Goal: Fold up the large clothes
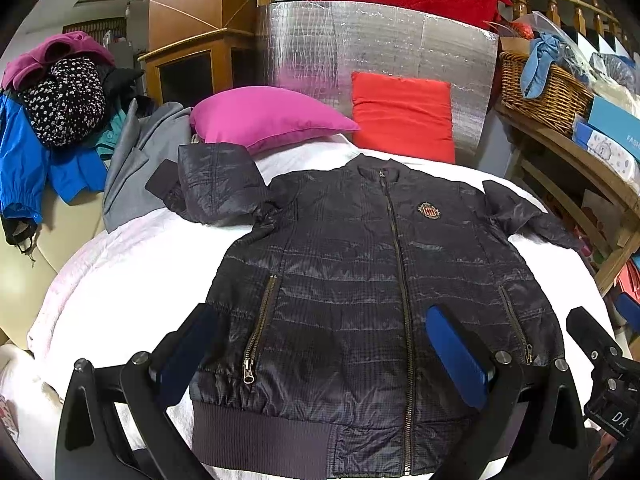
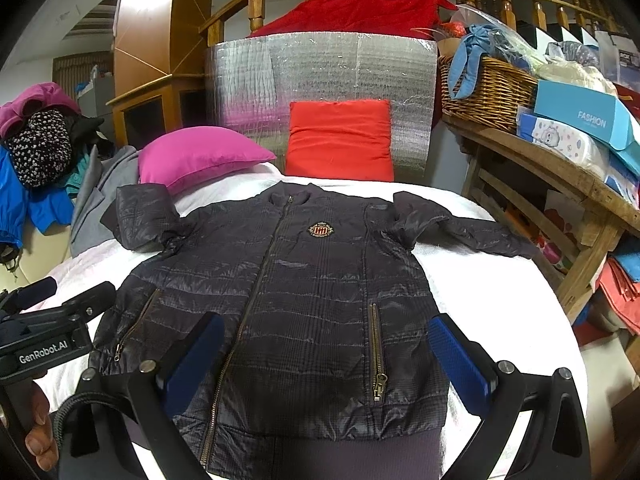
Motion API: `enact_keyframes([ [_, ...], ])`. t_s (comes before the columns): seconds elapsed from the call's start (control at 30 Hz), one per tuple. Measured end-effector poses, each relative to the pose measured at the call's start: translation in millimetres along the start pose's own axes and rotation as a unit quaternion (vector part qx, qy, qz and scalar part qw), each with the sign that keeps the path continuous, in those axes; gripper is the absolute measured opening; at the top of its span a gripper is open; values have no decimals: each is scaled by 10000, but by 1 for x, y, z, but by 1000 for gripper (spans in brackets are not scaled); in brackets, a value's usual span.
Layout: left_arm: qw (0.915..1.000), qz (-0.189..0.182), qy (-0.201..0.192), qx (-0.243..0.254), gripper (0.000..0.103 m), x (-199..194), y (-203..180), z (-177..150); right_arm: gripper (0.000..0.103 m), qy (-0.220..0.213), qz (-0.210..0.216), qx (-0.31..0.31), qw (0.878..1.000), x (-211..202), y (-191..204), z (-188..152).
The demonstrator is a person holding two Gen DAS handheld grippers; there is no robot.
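Note:
A dark quilted jacket (image 1: 360,280) lies front up and zipped on the white bed cover (image 1: 120,280). Its hem is nearest me and its collar is far. One sleeve (image 1: 216,184) is bent up beside the pink pillow; the other sleeve (image 2: 472,232) stretches out to the right. My left gripper (image 1: 324,350) hovers open above the hem, its blue pads (image 1: 456,356) wide apart with nothing between them. My right gripper (image 2: 328,362) is also open over the hem, a little further right. In the right wrist view the jacket (image 2: 300,300) fills the middle, and the left gripper (image 2: 68,292) shows at the left edge, held by a hand (image 2: 38,436).
A pink pillow (image 1: 268,118) and a red cushion (image 1: 404,116) lean at the bed's head against a silver foil panel (image 1: 360,48). A pile of clothes (image 1: 52,112) and a grey garment (image 1: 140,160) lie to the left. A wooden shelf (image 2: 560,176) with a wicker basket (image 2: 488,92) and boxes stands on the right.

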State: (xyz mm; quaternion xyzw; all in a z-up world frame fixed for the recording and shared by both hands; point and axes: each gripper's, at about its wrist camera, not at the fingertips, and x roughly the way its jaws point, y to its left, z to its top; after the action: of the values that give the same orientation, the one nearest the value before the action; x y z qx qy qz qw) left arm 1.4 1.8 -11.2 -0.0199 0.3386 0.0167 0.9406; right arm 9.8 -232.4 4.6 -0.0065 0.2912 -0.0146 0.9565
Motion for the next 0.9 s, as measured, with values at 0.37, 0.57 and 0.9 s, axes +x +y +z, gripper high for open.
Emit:
enact_keyframes([
  [0.37,10000,12,19,46,103,5,-4,-1,103,29,-10,-12,10000,6,-1,-1],
  [0.57,9999,19,68,92,103,10,-6,0,103,61,25,-32,10000,11,-1,0],
  [0.9,9998,80,150,56,103,18,-6,-1,103,155,23,44,9999,20,-7,-5],
])
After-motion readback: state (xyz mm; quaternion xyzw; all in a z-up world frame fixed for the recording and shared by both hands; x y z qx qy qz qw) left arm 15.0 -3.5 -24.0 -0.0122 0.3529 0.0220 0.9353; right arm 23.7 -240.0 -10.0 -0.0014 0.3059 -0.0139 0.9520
